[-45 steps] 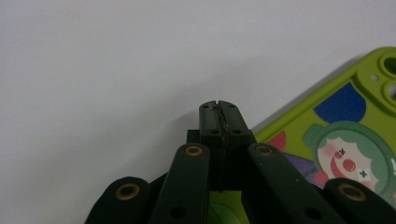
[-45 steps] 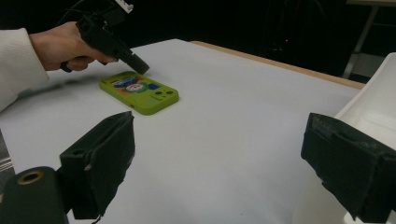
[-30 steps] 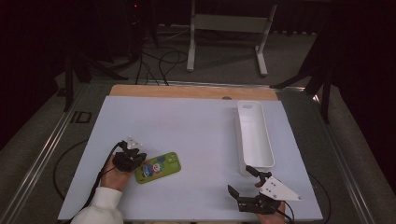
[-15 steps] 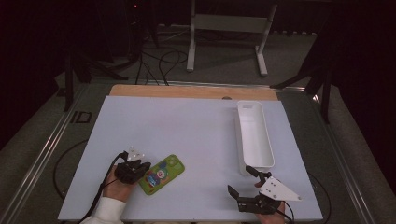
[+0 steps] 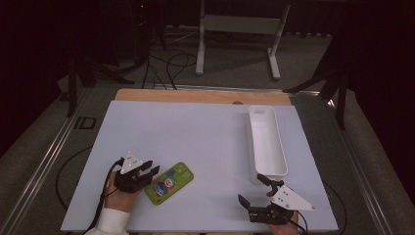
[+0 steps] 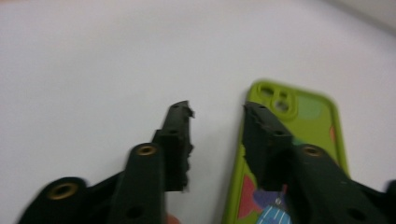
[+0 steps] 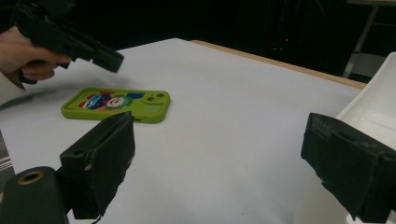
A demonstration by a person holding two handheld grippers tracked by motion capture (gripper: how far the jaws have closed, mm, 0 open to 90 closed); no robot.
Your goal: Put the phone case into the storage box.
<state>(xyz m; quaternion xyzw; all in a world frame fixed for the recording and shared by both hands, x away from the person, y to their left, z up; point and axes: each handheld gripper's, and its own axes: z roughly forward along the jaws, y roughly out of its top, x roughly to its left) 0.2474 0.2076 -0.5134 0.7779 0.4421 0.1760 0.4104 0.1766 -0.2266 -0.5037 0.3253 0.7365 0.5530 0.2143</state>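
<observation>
A lime-green phone (image 5: 169, 183) with a colourful cartoon picture lies flat on the white table top (image 5: 195, 137), near its front left. My left gripper (image 5: 151, 167) hovers at the phone's left end. Its jaws have just been opening and now stand apart with nothing between them. In the left gripper view one jaw of this gripper (image 6: 217, 107) hangs over the edge of the phone (image 6: 308, 116). My right gripper (image 5: 250, 188) stands wide open and empty near the front right. The right gripper view looks between its jaws (image 7: 222, 135) at the phone (image 7: 116, 105) and the left gripper (image 7: 109, 60).
A long, empty white tray (image 5: 266, 139) lies along the right side of the table, its near end just beyond my right gripper. Its wall (image 7: 373, 98) rises beside my right jaw. A wooden strip (image 5: 195, 95) edges the far side, with dark floor, cables and stands beyond.
The left gripper drew toward the near edge of the table, and the phone shifted and turned a little with it. Its jaws, closed before, now stand apart. The right gripper stayed put.
</observation>
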